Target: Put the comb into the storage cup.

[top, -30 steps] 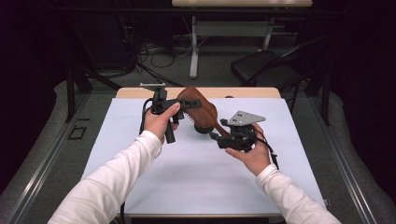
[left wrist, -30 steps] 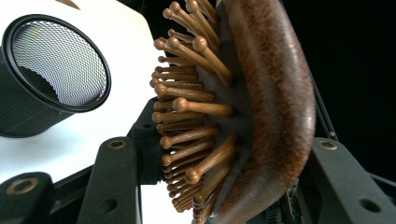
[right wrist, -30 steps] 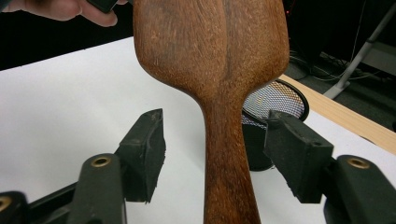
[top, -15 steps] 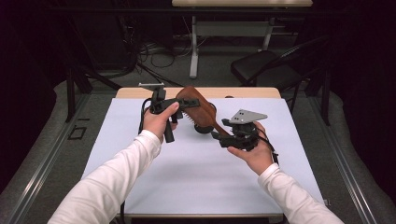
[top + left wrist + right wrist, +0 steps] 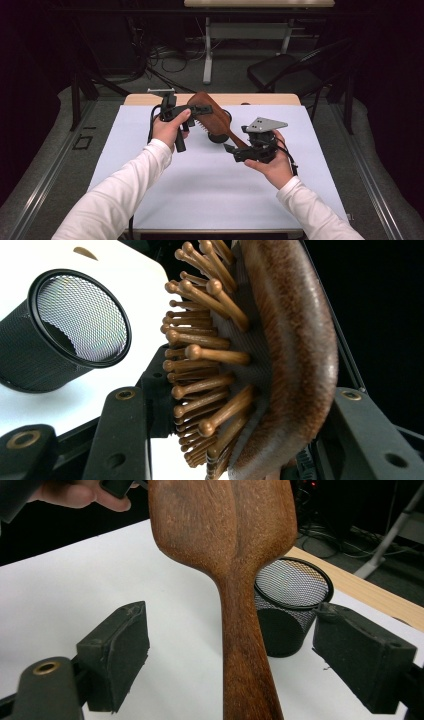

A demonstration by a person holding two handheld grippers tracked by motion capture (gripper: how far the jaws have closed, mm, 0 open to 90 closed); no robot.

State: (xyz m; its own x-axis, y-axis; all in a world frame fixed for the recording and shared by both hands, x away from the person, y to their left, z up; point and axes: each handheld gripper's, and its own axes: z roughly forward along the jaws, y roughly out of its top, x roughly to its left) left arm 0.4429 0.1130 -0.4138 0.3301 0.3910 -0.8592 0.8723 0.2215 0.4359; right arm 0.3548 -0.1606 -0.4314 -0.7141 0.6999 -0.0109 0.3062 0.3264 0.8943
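A brown wooden hairbrush [image 5: 212, 116] hangs above the white table, tilted, with its handle pointing toward my right hand. My left gripper [image 5: 199, 111] is shut on the brush head [image 5: 295, 350], one jaw against the wooden bristles [image 5: 205, 355] and the other on the back. My right gripper [image 5: 231, 149] has just been opening. In the right gripper view the handle [image 5: 240, 630] runs between its jaws with a gap on each side, and the pads [image 5: 120, 655] do not touch it.
A black mesh cup [image 5: 220, 132] stands upright on the white mat [image 5: 200, 190] just behind the brush, also seen as the mesh cup [image 5: 292, 605] beyond the handle. The wooden table edge [image 5: 270, 99] lies at the far side. A chair [image 5: 280, 70] stands beyond it.
My right gripper's jaws have spread apart from the brush handle. Both hands and the brush stay where they were.
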